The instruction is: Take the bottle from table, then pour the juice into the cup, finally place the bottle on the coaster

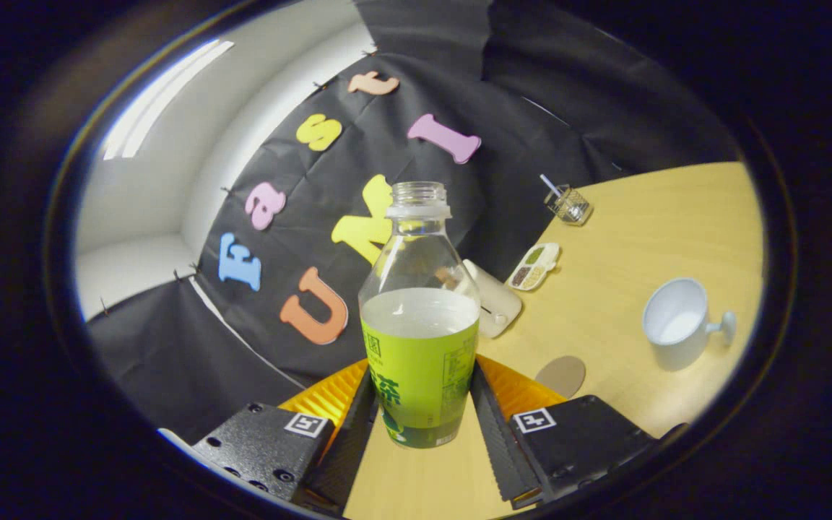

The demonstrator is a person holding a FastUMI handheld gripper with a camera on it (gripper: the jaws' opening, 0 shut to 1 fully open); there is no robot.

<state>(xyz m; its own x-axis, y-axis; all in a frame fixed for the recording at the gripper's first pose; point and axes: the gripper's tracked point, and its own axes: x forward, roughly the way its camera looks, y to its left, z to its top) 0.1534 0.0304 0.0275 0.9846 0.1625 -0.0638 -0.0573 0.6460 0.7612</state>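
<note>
A clear plastic bottle (419,318) with a green label and no cap stands between my two fingers, and my gripper (422,404) is shut on the bottle's labelled lower body. Liquid fills it to about the top of the label. The whole view is tilted, so the wooden table (625,245) slopes. A white cup (678,322) with a handle sits beyond the right finger, well off to the right. A round tan coaster (561,375) lies flat on the table just ahead of the right finger, between the bottle and the cup.
Behind the bottle lies a white flat device (494,302). Farther back are a small white divided dish (534,266) with seeds and a glass jar (570,205) with a straw. The black cloth wall rises close behind these.
</note>
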